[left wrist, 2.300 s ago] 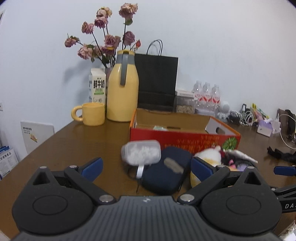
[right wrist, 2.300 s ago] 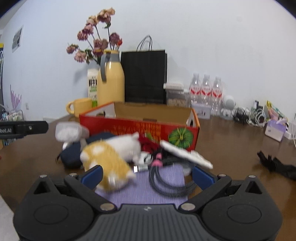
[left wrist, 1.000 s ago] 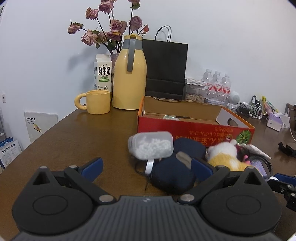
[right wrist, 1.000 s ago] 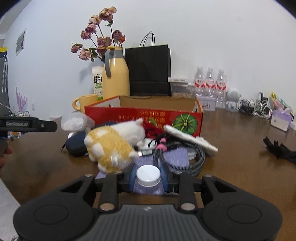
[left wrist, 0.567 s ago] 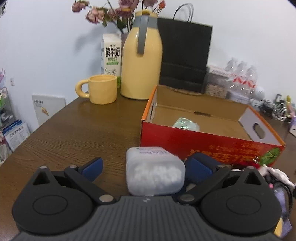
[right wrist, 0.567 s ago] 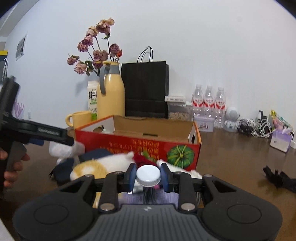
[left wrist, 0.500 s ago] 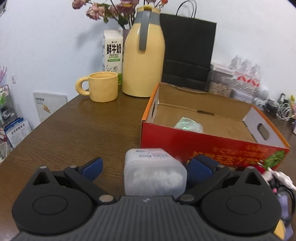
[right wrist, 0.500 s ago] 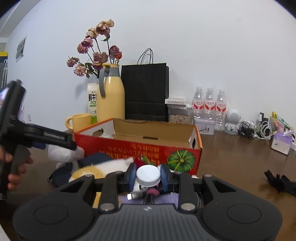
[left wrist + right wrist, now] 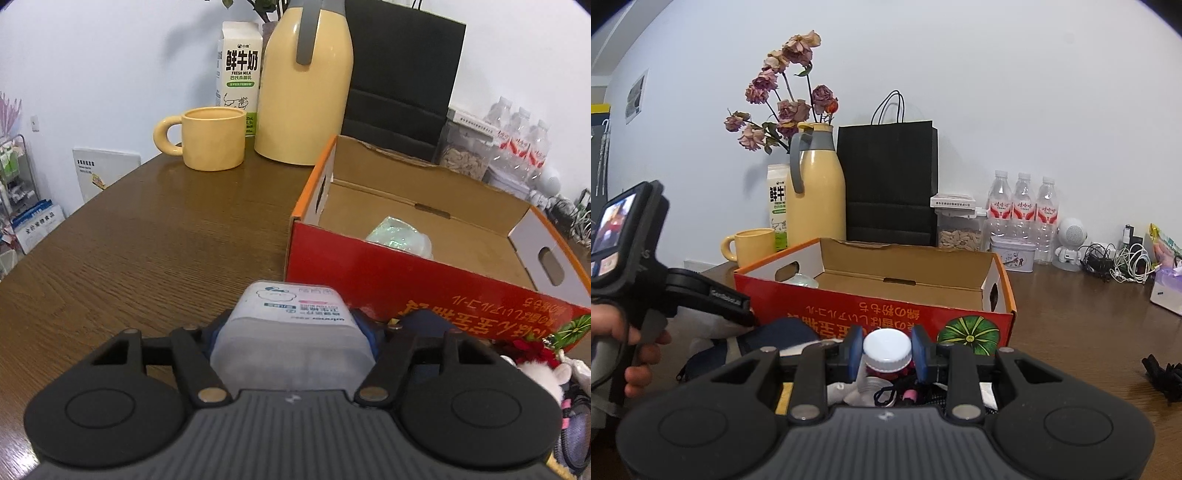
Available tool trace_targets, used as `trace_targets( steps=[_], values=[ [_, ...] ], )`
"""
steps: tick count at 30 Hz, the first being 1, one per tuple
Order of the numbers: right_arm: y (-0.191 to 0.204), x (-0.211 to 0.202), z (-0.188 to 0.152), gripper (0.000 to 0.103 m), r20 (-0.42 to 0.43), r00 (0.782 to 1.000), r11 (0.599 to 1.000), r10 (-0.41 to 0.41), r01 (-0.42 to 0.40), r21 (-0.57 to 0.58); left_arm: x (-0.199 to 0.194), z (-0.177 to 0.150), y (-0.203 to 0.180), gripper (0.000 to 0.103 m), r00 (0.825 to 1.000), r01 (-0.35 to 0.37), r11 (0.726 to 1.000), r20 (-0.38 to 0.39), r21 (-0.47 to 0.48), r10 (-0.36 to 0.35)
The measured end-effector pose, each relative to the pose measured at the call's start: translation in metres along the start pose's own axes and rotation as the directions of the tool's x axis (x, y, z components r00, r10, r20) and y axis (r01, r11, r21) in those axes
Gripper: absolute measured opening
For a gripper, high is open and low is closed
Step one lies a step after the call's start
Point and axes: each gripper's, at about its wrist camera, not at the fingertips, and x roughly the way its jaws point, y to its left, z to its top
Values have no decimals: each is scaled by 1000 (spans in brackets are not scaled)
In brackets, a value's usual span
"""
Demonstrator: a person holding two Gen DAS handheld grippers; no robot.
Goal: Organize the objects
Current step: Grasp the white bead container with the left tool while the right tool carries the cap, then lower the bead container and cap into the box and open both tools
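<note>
Closing on a translucent tub (image 9: 291, 339) of white pellets, the left gripper (image 9: 291, 332) is clamping its jaws, which have just been narrowing, against the tub's sides, while the right gripper (image 9: 886, 352) is gripping a small white-capped bottle (image 9: 886, 349). Both loads are hanging just short of the red cardboard box (image 9: 417, 275) at twelve o'clock. Next, judging by the layout, each needs lifting over the near wall and releasing inside, beside the pale packet (image 9: 399, 238).

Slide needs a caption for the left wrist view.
Left gripper closed on translucent plastic cotton-swab box, beside red cardboard box.
</note>
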Motion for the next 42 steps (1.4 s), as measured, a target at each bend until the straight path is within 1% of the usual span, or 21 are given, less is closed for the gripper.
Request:
trace_targets(
  steps=[6,11,14,18,21,25,26,29,32,33,35,37,39,41,42],
  values=[
    [-1,3,0,27,-3,1000,1000,-4,4,0,-17,-3,6,68,998,24,1000,61,-5,-23],
    [-2,1,3,27,6,1000,1000,-8,8,-6,-47,-5,12,68,987,66,998,149,-8,-64],
    [-1,2,8,27,18,1000,1000,-9,9,-17,-68,-2,10,68,971,103,995,217,10,-103],
    [2,5,22,27,51,999,999,-7,9,-38,-87,11,-4,68,944,146,987,291,59,-157],
    [5,11,36,27,85,996,999,-6,10,-50,-92,23,-20,68,929,156,984,325,85,-176],
    [5,25,57,27,115,993,998,-6,13,-57,-90,38,-43,68,903,177,977,375,120,-210],
    [5,31,62,27,118,993,998,-7,13,-56,-87,41,-49,68,900,179,976,380,128,-215],
    [1,50,73,27,108,994,999,-8,13,-46,-73,49,-62,68,905,173,977,372,127,-209],
    [-7,74,79,27,79,997,1000,-16,18,-20,-53,55,-74,68,912,176,977,353,118,-207],
    [-11,83,79,27,68,997,1000,-27,28,-13,-46,56,-77,68,912,184,976,349,118,-214],
    [-16,99,76,27,42,998,999,-48,48,-2,-32,59,-86,68,913,190,974,344,124,-222],
    [-23,112,69,27,11,998,998,-63,63,15,-17,60,-93,68,917,180,975,336,131,-214],
    [-28,120,63,27,-17,997,997,-69,69,27,-3,59,-96,68,918,197,972,324,130,-229],
    [-32,126,59,27,-36,997,997,-62,64,42,8,56,-99,68,929,185,970,293,158,-225],
    [-33,128,57,27,-44,998,997,-51,53,50,11,54,-97,68,931,187,969,286,162,-227]
  ],
)
